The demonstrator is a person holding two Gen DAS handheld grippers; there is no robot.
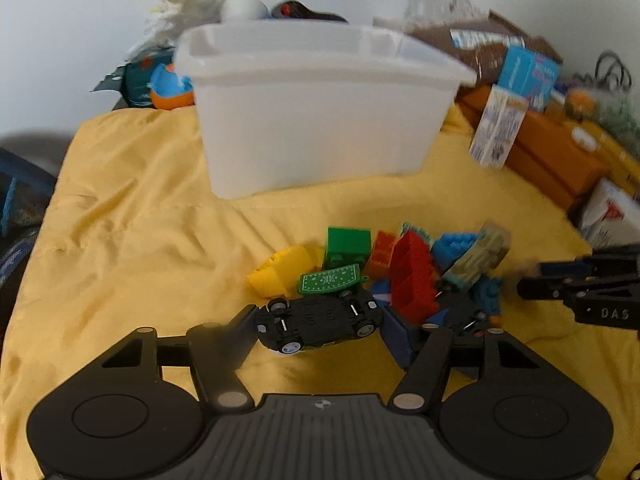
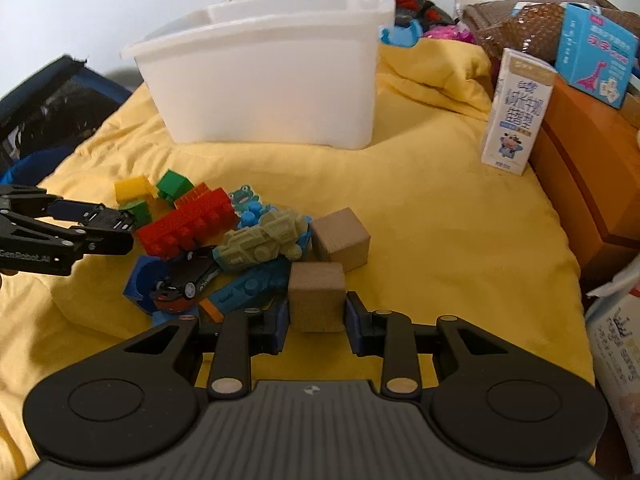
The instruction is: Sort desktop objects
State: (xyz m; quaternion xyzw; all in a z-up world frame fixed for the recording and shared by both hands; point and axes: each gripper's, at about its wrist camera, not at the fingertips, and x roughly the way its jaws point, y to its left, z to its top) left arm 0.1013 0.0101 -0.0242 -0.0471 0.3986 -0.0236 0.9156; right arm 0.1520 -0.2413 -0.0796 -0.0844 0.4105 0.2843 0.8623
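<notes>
Cannot see inside the white bin; its wall hides the contents. Behind it, blurred clutter, hard to name. Left gripper clamped on an upside-down black toy car, just before the block pile on the yellow cloth. Right gripper gripping a wooden cube; second cube just beyond, milk carton upright at right
</notes>
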